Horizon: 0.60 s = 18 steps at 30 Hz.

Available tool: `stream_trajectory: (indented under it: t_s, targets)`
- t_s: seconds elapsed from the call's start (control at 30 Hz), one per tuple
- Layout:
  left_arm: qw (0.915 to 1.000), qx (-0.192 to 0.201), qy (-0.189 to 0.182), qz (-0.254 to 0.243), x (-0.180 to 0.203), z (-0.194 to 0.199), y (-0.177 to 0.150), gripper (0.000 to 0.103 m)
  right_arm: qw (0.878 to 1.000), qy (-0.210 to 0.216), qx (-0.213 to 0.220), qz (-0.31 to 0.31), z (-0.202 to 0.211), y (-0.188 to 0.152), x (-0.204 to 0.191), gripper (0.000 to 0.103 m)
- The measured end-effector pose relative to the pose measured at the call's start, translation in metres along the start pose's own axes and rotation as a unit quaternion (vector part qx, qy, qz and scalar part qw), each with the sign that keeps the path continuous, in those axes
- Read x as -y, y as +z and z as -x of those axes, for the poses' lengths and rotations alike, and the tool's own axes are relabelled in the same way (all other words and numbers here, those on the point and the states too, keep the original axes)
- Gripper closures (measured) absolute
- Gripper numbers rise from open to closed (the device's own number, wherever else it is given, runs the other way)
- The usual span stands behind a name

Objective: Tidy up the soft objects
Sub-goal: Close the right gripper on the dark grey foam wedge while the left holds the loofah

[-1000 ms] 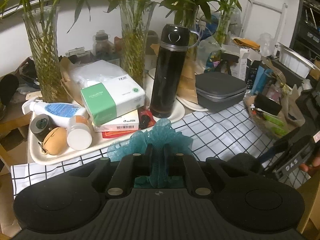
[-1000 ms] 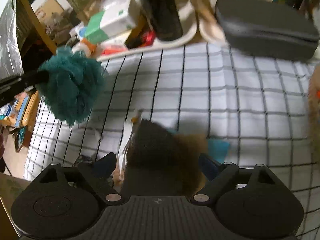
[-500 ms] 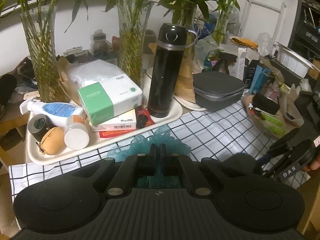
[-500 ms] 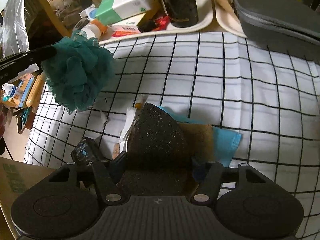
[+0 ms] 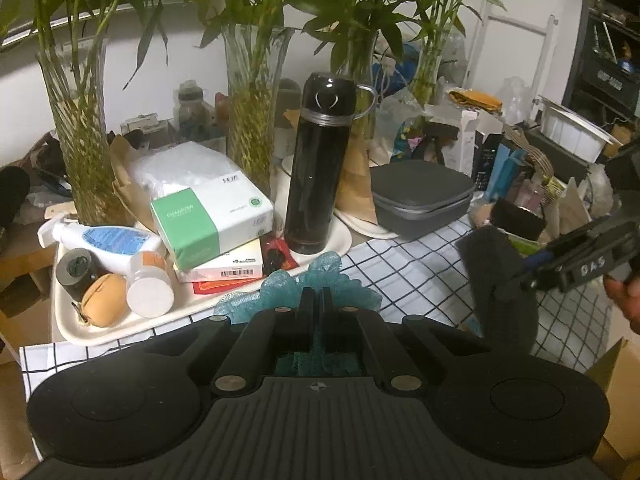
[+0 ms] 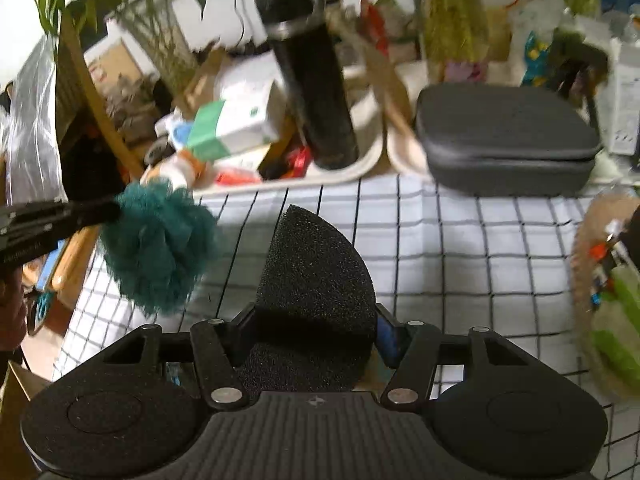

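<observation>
My left gripper point(image 5: 315, 300) is shut on a teal mesh bath pouf point(image 5: 280, 286) and holds it above the checked cloth point(image 5: 416, 264). The right wrist view shows the pouf point(image 6: 158, 246) hanging at the left from the left gripper's fingers point(image 6: 94, 213). My right gripper point(image 6: 316, 316) is shut on a black foam sponge point(image 6: 316, 276), lifted off the cloth point(image 6: 460, 240). In the left wrist view the sponge point(image 5: 496, 276) is at the right, clamped by the right gripper point(image 5: 520, 276).
A cream tray point(image 5: 104, 330) holds a tissue pack point(image 5: 212, 224), bottles and a black flask point(image 5: 320, 164). A grey zip case point(image 5: 420, 196) sits behind the cloth. Glass vases with bamboo point(image 5: 252, 120) stand at the back. A woven basket point(image 6: 600, 280) is at the right.
My right gripper has lifted the black sponge off the blue and brown cloths on the table and tilted up. My left gripper has risen slightly with the pouf.
</observation>
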<state>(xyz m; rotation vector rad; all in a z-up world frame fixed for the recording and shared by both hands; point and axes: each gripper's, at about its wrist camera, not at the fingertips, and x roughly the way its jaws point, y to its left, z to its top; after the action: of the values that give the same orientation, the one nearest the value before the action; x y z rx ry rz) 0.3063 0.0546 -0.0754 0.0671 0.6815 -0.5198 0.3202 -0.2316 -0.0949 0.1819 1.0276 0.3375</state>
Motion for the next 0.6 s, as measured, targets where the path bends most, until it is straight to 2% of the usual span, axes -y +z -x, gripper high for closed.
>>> stream_trajectory:
  t_s: [0.3,0.6]
  targets:
    - [0.9995,0.023,0.017,-0.01,0.015,0.025,0.008,0.101,0.999,-0.002,0.052,-0.003,0.038,0.003,-0.003,0.042]
    - [0.9979,0.064,0.009,0.003,0.032,0.067,0.013,0.101,0.996,0.018,0.091,-0.001,0.079,-0.01,-0.009,0.042]
